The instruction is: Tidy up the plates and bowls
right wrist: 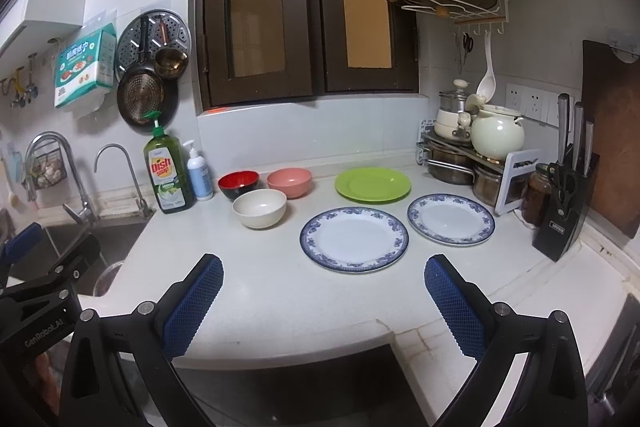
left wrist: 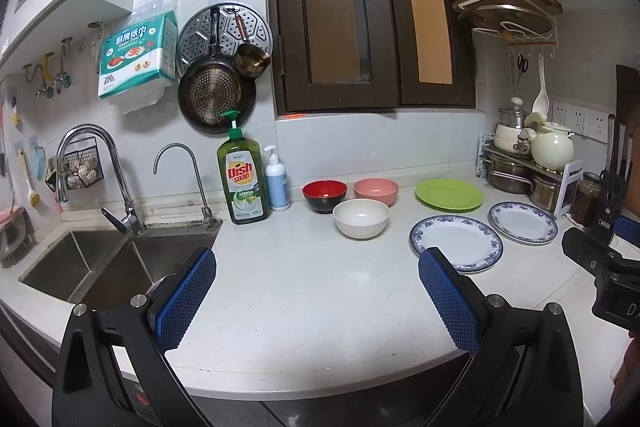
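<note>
**Nothing picked up yet, both grippers parked at the counter edge**

Going left to right: the left gripper (left wrist: 316,291) has its fingers spread wide with nothing between them, hovering over bare countertop (left wrist: 304,279) just right of the sink (left wrist: 80,267). Ahead of it, past the dish soap bottle (left wrist: 243,179), sit the three bowls in a tight cluster: red bowl (left wrist: 324,195) and pink bowl (left wrist: 376,191) at the back, white bowl (left wrist: 361,218) in front, all close but not stacked.

Further right are the plates, lying flat and apart: the near blue-rimmed plate (right wrist: 354,239), the far blue-rimmed plate (right wrist: 451,219) beside it, and the green plate (right wrist: 372,185) behind them. The right gripper (right wrist: 323,297) is also spread wide and empty, with the near blue-rimmed plate straight ahead of its fingers.

My guess: right hand takes the plates since it's nearer, left hand is better lined up for the bowls.
</note>
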A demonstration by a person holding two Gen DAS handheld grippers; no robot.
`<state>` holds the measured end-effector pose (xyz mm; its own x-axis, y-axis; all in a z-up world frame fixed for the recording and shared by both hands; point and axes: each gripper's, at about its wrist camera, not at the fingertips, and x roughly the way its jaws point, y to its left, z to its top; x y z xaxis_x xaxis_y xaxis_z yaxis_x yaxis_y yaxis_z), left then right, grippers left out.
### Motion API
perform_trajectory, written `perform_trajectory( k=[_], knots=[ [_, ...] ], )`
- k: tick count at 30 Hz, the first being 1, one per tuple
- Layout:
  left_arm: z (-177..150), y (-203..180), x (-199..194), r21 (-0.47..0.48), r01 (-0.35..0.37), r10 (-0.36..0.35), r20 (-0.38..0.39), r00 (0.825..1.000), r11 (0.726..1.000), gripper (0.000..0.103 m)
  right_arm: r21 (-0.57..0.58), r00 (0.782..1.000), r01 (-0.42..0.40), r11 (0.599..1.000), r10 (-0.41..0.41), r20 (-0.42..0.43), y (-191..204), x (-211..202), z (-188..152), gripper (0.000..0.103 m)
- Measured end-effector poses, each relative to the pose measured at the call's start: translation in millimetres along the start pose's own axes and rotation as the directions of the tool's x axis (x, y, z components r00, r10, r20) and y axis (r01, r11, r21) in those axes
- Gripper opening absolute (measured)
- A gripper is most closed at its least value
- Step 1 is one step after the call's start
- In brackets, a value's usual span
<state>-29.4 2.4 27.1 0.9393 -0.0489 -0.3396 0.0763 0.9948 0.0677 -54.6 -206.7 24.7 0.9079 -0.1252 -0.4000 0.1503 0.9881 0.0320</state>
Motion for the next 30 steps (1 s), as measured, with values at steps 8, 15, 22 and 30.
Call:
perform_trajectory(
  k=[8,15,22,30],
  knots=[
    [1.3,-2.8,-3.4,0.002,-0.001,0.001,0.009,1.000,1.000,0.103,0.000,1.000,0.004,1.000,-0.004,0.009,-2.8,-3.7,1.2,0.102],
    [0.8,-3.5,-3.8,0.001,0.001,-0.001,0.009,1.000,1.000,0.103,-0.001,1.000,0.004,1.000,-0.004,0.010,-3.3,-4.4,0.8,0.102],
    [0.9,-4.4,-4.3,0.002,0.001,-0.001,0.011,1.000,1.000,0.103,0.000,1.000,0.004,1.000,-0.004,0.012,-3.5,-4.7,0.7,0.102],
    [4.6,-2.4,2.7,-0.001,0.004,-0.004,0.001,1.000,1.000,0.103,0.002,1.000,0.009,1.000,-0.009,0.006,-2.8,-2.8,3.1,0.102]
  ],
)
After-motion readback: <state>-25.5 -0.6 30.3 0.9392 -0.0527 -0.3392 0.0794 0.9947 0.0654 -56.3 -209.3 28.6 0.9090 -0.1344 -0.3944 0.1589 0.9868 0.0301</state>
